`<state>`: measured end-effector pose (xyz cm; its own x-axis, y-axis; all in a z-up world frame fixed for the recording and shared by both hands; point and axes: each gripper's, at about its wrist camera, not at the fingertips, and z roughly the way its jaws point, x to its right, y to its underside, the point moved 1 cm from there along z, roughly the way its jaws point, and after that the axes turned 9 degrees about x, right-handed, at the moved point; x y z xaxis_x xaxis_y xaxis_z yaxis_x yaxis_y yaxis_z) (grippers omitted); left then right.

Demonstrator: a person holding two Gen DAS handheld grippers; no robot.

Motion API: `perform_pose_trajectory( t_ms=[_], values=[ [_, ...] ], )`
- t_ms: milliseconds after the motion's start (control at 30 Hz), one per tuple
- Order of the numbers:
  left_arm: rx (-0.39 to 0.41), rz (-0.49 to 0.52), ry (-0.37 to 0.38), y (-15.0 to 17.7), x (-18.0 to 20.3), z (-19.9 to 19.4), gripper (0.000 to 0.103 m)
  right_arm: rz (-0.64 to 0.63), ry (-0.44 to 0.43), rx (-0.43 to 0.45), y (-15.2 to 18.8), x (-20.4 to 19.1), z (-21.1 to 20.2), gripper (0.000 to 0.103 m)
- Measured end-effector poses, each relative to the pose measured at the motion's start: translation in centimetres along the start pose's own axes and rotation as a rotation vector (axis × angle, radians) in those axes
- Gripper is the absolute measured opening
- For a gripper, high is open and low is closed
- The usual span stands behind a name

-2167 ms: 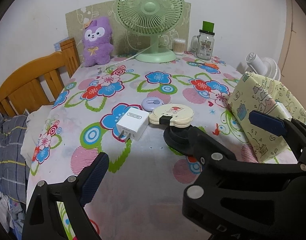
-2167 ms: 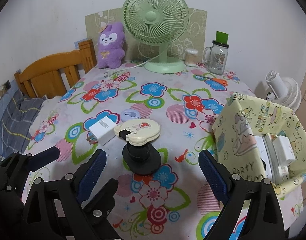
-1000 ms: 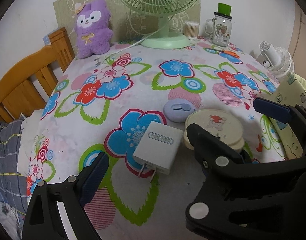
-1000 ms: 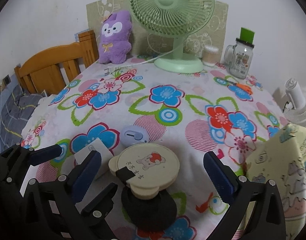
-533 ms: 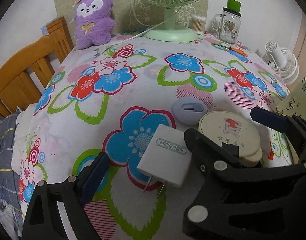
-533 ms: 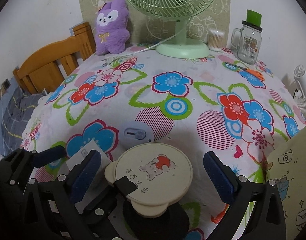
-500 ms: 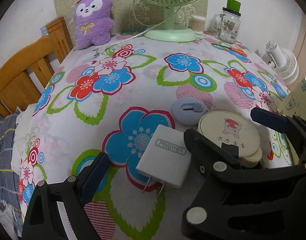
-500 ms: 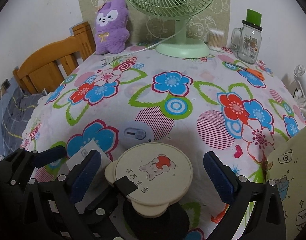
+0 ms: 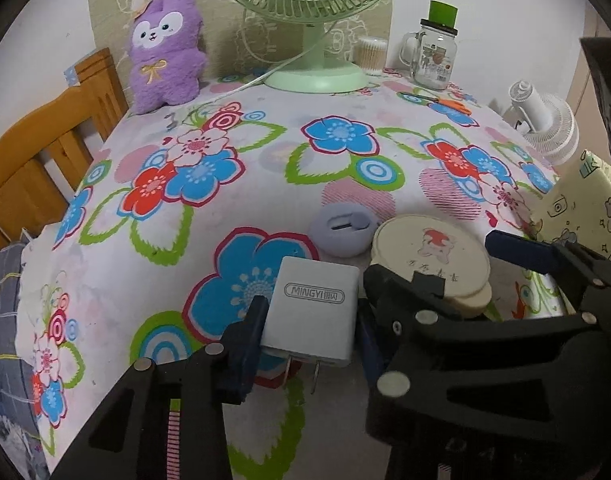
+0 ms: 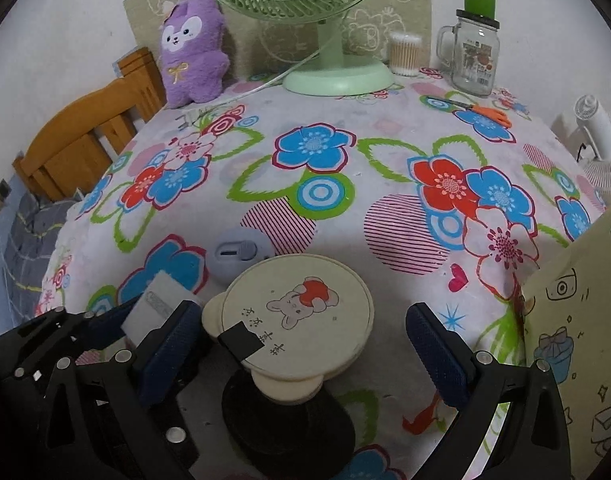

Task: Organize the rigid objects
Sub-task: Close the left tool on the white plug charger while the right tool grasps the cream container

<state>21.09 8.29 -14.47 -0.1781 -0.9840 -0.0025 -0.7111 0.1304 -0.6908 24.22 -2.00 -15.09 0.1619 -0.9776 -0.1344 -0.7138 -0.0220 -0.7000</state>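
Left wrist view: left gripper (image 9: 310, 334) clamps the white charger (image 9: 311, 318) (2 prongs pointing toward camera); right gripper (image 10: 301, 344) gapes wide, straddling the cream mirror (image 10: 295, 314).

Matt white plastic charger (image 9: 314, 312), floral cloth tablecloth (image 9: 265, 152)

Purple plush (image 9: 164, 46), green fan (image 9: 311, 20), glass jar (image 9: 433, 54) behind.

A lived-in room at home.
A counter under a bright flowered cloth (image 9: 337, 92) carries a purple plush bunny (image 9: 163, 48), a pale green desk fan (image 9: 313, 8) and a glass mug jar (image 9: 431, 56); a wooden chair (image 9: 37, 152) stands beside it.
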Motion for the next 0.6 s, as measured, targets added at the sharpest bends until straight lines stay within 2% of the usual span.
perform_pose_trajectory(
  t_ms=[133, 200, 267, 600],
  values=[
    [-0.002, -0.009, -0.021, 0.2, -0.4, -0.3, 0.044, -0.008, 0.011, -0.006, 0.0, -0.3, 0.5, 0.103],
    [-0.001, -0.006, -0.029, 0.4, -0.4, -0.4, 0.044, -0.010, 0.020, -0.014, 0.0, -0.4, 0.8, 0.097],
    [0.001, -0.002, -0.032, 0.4, -0.4, -0.4, 0.044, -0.032, 0.038, -0.003, -0.1, -0.6, 0.8, 0.086],
    [0.019, -0.025, -0.026, 0.3, -0.2, -1.4, 0.044, -0.044, 0.063, 0.035, -0.2, -0.4, -0.9, 0.085]
  ],
)
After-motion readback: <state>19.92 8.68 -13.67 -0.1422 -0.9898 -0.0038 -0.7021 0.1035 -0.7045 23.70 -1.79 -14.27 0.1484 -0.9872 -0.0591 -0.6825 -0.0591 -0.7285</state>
